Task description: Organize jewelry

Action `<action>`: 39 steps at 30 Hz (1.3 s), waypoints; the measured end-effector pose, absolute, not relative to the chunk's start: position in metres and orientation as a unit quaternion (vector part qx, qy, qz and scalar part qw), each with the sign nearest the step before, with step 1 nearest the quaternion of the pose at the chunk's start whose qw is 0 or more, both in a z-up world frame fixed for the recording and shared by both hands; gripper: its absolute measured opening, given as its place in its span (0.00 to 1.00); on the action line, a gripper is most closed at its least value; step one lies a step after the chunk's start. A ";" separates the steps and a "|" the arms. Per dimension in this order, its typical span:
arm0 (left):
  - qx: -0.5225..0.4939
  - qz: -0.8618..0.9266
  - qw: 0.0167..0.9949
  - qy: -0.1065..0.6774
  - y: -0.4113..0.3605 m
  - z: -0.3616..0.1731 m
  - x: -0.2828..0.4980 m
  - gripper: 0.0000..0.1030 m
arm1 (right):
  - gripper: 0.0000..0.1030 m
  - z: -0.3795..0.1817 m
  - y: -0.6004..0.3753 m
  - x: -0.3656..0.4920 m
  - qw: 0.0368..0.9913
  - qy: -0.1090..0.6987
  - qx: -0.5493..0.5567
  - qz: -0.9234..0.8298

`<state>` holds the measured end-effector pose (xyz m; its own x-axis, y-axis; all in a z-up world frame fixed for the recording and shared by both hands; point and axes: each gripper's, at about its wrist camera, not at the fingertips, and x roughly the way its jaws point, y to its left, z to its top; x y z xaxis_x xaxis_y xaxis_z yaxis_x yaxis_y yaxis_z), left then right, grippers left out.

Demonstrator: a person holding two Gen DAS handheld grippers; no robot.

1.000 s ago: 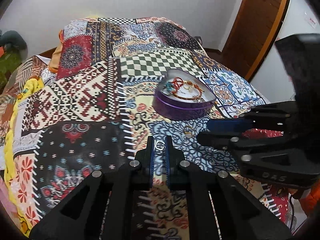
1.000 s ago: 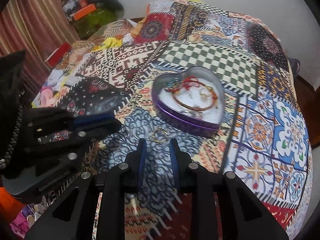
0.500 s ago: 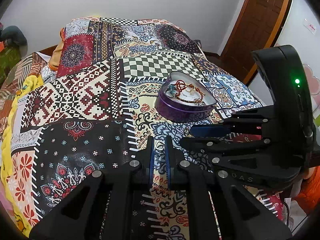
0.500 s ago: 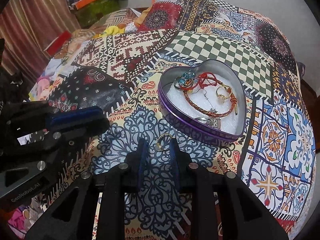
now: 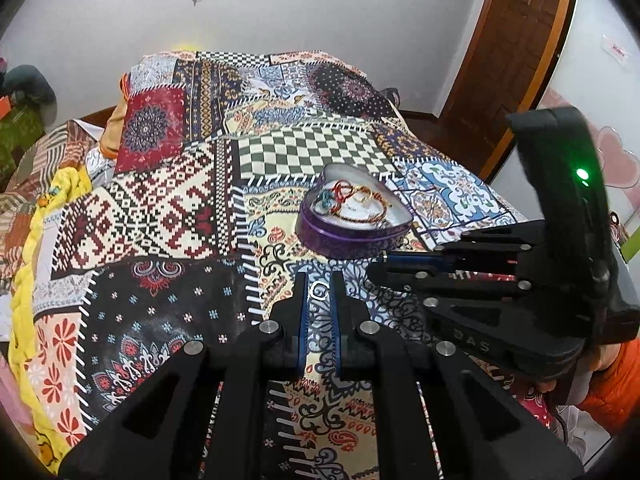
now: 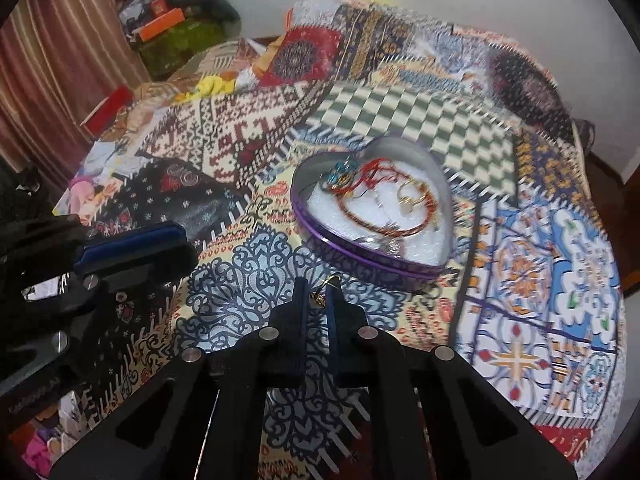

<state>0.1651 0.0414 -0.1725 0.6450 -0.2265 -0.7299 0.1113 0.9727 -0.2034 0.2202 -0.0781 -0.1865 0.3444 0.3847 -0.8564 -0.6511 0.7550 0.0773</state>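
A purple heart-shaped tin (image 5: 352,236) sits on the patchwork bedspread (image 5: 168,208), holding red and gold bracelets and rings; it also shows in the right wrist view (image 6: 360,256). My left gripper (image 5: 320,292) is shut on a small silver ring (image 5: 319,290), a little short of the tin. My right gripper (image 6: 318,294) is shut on a gold ring (image 6: 321,298), just in front of the tin's near wall. The right gripper also shows in the left wrist view (image 5: 384,270), to the right of my left fingers.
A wooden door (image 5: 516,52) stands at the far right. Boxes and clutter (image 6: 168,36) are piled at the far left by a curtain (image 6: 52,64). The left gripper's body (image 6: 120,252) is close on the right gripper's left.
My right gripper has closed on the gold ring and lifted it off the bedspread toward the tin. My left gripper has drawn back, still holding the silver ring.
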 end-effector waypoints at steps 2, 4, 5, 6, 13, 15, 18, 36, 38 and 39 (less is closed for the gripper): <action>-0.068 -0.093 0.906 0.407 0.041 -0.168 0.166 0.08 | 0.07 -0.181 -0.082 0.218 0.813 0.465 -0.142 0.320; -0.068 -0.093 0.907 0.404 0.040 -0.165 0.167 0.08 | 0.07 -0.175 -0.087 0.216 0.818 0.459 -0.139 0.319; -0.068 -0.094 0.908 0.403 0.039 -0.164 0.168 0.08 | 0.07 -0.172 -0.090 0.216 0.821 0.455 -0.138 0.317; -0.067 -0.095 0.908 0.401 0.037 -0.163 0.170 0.08 | 0.07 -0.169 -0.094 0.216 0.824 0.451 -0.135 0.315; -0.063 -0.103 0.913 0.390 0.029 -0.154 0.183 0.08 | 0.07 -0.147 -0.113 0.226 0.844 0.428 -0.106 0.306; -0.063 -0.105 0.914 0.386 0.028 -0.151 0.188 0.08 | 0.07 -0.142 -0.116 0.230 0.850 0.420 -0.102 0.302; -0.064 -0.108 0.916 0.381 0.026 -0.148 0.195 0.08 | 0.07 -0.135 -0.120 0.235 0.857 0.410 -0.096 0.299; -0.059 -0.127 0.904 0.405 0.013 -0.176 0.236 0.08 | 0.07 -0.156 -0.109 0.267 0.840 0.427 -0.091 0.322; -0.062 -0.130 0.901 0.408 0.013 -0.179 0.239 0.08 | 0.07 -0.159 -0.108 0.269 0.837 0.431 -0.091 0.325; -0.064 -0.131 0.901 0.409 0.014 -0.180 0.240 0.08 | 0.07 -0.160 -0.107 0.269 0.836 0.432 -0.092 0.326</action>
<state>0.2398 0.0137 -0.1798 0.6311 -0.2891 -0.7198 0.1838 0.9573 -0.2233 0.2693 -0.1071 -0.1601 0.4146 0.4653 -0.7821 -0.6245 0.7705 0.1274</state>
